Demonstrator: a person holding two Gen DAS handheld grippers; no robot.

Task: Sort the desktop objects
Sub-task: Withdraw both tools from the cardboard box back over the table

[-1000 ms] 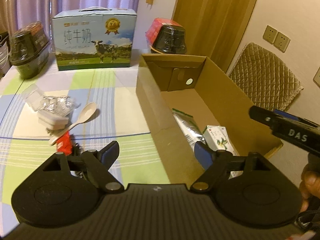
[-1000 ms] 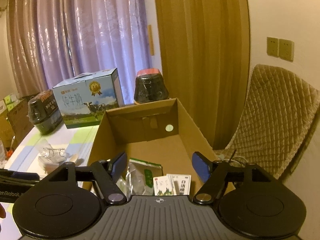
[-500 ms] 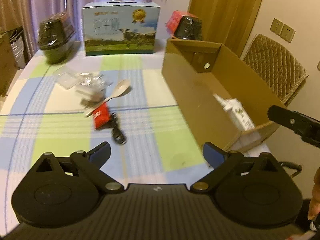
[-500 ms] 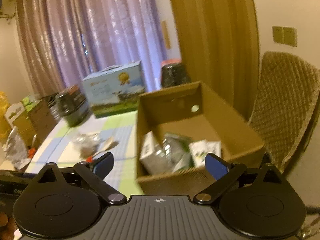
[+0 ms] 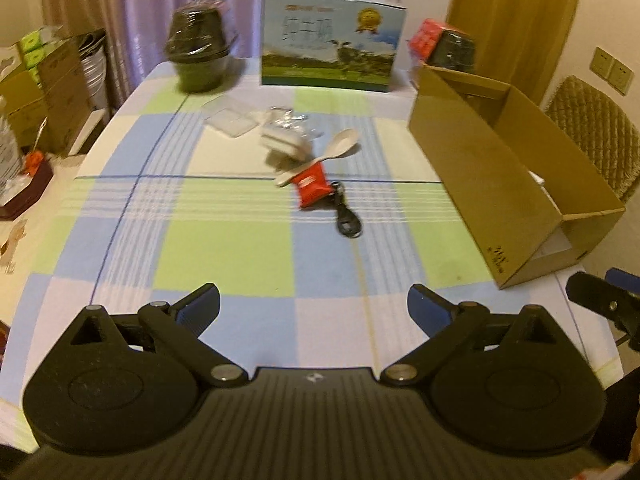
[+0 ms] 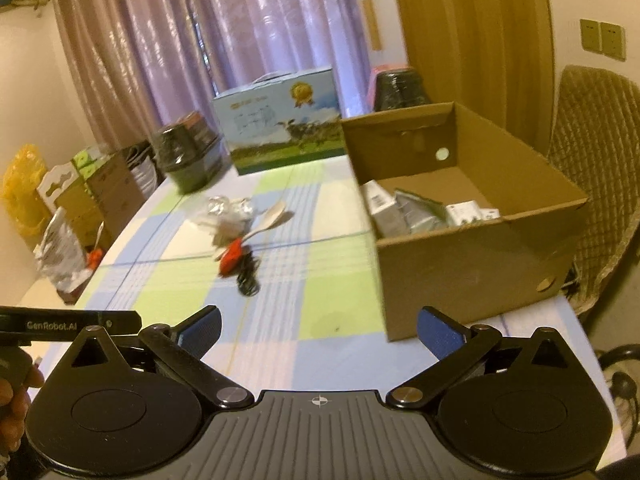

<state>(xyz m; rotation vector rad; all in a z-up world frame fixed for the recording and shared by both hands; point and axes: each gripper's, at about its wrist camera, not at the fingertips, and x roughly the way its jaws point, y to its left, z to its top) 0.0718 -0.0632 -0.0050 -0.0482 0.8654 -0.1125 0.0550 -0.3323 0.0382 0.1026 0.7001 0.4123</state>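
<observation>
Several packets already lie in the cardboard box (image 6: 480, 256), while the spoon (image 5: 326, 154), red packet (image 5: 312, 188) and black clip (image 5: 348, 220) wait on the table, and both the left gripper (image 5: 314, 310) and right gripper (image 6: 320, 330) gape wide, empty

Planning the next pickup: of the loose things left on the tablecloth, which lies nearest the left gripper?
The black key clip. It lies on the near side of the red packet, ahead of the open left gripper; the spoon and plastic wrappers lie farther back.

Loose items mid-bench (image 5: 224, 240), cardboard box (image 5: 480, 168) at 2 o'clock

From the left wrist view: spoon (image 5: 328, 152) at 12 o'clock, its handle on the packet (image 5: 312, 184); keyring (image 5: 348, 216) just before the packet; milk carton (image 5: 332, 36) behind at 12; wrapped bowl (image 5: 200, 52) at 11; small cartons (image 6: 404, 212) lie in the box.
</observation>
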